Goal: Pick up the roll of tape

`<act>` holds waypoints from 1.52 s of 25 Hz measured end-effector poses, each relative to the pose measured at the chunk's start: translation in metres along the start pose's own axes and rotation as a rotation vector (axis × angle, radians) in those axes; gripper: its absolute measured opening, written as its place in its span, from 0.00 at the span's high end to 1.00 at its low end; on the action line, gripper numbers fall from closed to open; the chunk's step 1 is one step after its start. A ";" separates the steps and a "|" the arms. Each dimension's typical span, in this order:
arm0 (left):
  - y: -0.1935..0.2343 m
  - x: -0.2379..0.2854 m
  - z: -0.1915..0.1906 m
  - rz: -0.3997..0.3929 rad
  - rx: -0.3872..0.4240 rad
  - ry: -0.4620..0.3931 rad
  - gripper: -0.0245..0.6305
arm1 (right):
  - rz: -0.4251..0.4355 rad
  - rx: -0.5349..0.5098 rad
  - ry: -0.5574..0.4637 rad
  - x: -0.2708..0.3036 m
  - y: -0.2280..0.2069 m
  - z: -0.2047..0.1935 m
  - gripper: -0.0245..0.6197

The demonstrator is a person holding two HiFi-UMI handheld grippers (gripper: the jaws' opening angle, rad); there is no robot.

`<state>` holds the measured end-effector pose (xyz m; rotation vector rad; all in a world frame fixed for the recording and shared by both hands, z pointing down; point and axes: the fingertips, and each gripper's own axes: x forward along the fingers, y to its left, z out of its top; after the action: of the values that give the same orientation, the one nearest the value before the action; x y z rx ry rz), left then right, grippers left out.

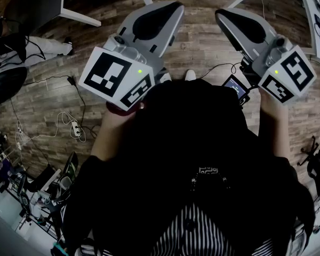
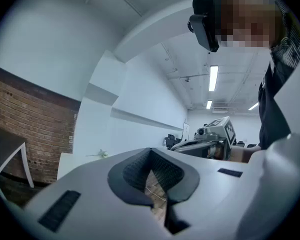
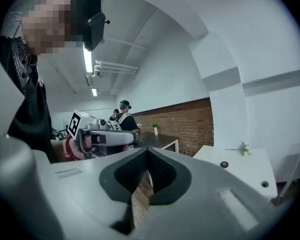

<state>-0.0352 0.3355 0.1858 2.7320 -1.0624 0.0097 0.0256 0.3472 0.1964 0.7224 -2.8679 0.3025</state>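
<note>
I see no roll of tape that I can name for sure. A small dark round thing (image 3: pixel 224 164) lies on a white table (image 3: pixel 245 176) in the right gripper view, too small to identify. I hold both grippers up in front of my chest, pointing about level over the wooden floor. The left gripper (image 1: pixel 176 5) has its jaws together with nothing between them, as its own view also shows (image 2: pixel 151 152). The right gripper (image 1: pixel 220 13) is shut and empty too (image 3: pixel 147 152). Each gripper appears in the other's view, side by side and apart.
Cables and a power strip (image 1: pixel 74 128) lie on the wood floor at the left. White table legs (image 1: pixel 80 17) stand ahead. A dark table with a small plant (image 3: pixel 155 130) stands by a brick wall (image 3: pixel 190 124). People (image 3: pixel 124 115) are in the background. Clutter lines the lower left floor.
</note>
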 end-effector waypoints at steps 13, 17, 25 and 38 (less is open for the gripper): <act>-0.028 0.014 -0.006 0.017 0.005 0.020 0.96 | 0.061 0.065 -0.048 -0.037 -0.008 -0.003 0.95; -0.039 0.027 -0.011 -0.001 0.005 0.029 0.96 | 0.074 0.062 -0.037 -0.045 -0.007 -0.012 0.95; -0.051 0.050 -0.014 -0.002 -0.015 0.007 0.96 | 0.088 0.086 -0.051 -0.060 -0.019 -0.023 0.95; -0.080 0.079 -0.023 -0.041 0.064 0.075 0.96 | 0.047 0.106 -0.122 -0.100 -0.036 -0.030 0.95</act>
<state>0.0790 0.3447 0.1993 2.7852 -1.0023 0.1414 0.1334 0.3680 0.2100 0.7159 -3.0073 0.4346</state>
